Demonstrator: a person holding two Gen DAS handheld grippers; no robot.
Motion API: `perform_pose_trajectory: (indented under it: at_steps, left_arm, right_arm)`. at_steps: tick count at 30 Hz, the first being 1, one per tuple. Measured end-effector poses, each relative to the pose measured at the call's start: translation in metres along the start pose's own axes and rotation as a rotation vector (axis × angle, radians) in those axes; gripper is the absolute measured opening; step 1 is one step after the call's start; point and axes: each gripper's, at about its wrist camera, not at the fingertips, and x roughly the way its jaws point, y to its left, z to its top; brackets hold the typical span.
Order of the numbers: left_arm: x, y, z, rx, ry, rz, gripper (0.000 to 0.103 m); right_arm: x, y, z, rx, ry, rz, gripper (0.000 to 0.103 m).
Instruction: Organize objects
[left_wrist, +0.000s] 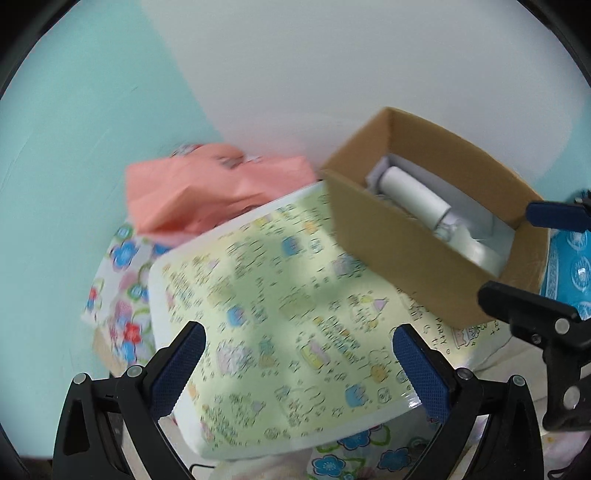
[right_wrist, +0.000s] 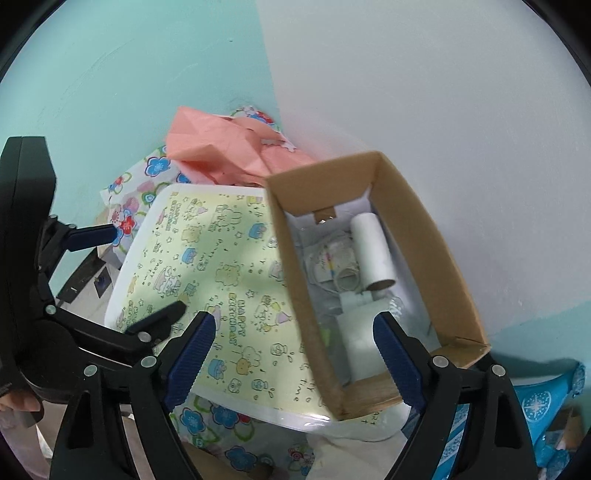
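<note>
Both claws hang apart, empty: left claw (left_wrist: 299, 369) over the birthday-print wrapping pack (right_wrist: 207, 280), right claw (right_wrist: 291, 354) at the cardboard box (right_wrist: 417, 236), already holding rolls. Pink tissue paper (right_wrist: 221, 151) and floral sheets (right_wrist: 144, 184) seem unsorted.

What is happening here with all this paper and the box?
A person is sorting gift-wrap supplies with two handheld tongs. Both the left tongs and the right tongs are open and hold nothing. They hover over a yellow "Happy Birthday" wrapping sheet. On it rests an open brown cardboard box holding a white paper roll. Crumpled pink tissue paper lies behind.
</note>
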Motion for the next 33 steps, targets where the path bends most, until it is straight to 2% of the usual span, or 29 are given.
perform_pose_trajectory:
  at_steps: [2,4,7,12,16,19,20,21,25,30,33]
  left_arm:
    - [-0.005,0.015,-0.009,-0.05,-0.014,0.007,0.102]
    - [-0.014,0.031,-0.019,-0.124,-0.043,0.045,0.102]
    - [-0.023,0.047,-0.031,-0.203,-0.061,0.036,0.102]
    - [-0.032,0.053,-0.045,-0.202,-0.066,0.081,0.102]
    - [-0.039,0.066,-0.052,-0.254,-0.067,0.029,0.102]
    - [-0.043,0.069,-0.05,-0.274,-0.072,0.031,0.102]
    - [-0.045,0.069,-0.05,-0.276,-0.079,0.035,0.102]
    - [-0.045,0.068,-0.048,-0.238,-0.114,-0.004,0.102]
    - [-0.047,0.068,-0.047,-0.252,-0.124,-0.044,0.102]
    - [-0.048,0.06,-0.043,-0.221,-0.124,-0.016,0.102]
    - [-0.045,0.06,-0.042,-0.22,-0.112,-0.031,0.102]
  right_arm:
    - [-0.002,0.011,0.0,-0.01,0.001,-0.014,0.09]
    - [-0.004,0.023,-0.002,-0.023,0.011,-0.037,0.09]
    - [-0.007,0.038,-0.003,-0.046,-0.001,-0.051,0.09]
    - [-0.012,0.059,-0.004,-0.063,-0.01,-0.075,0.09]
    - [-0.018,0.065,-0.004,-0.042,-0.013,-0.104,0.09]
    - [-0.023,0.068,-0.005,-0.042,-0.021,-0.107,0.09]
    - [-0.025,0.068,-0.005,-0.037,-0.025,-0.109,0.09]
    - [-0.027,0.068,-0.004,-0.034,-0.026,-0.11,0.09]
    - [-0.032,0.063,-0.003,-0.011,-0.03,-0.097,0.09]
    - [-0.033,0.06,-0.005,-0.014,-0.021,-0.099,0.09]
    - [-0.033,0.059,-0.005,-0.012,-0.015,-0.09,0.09]
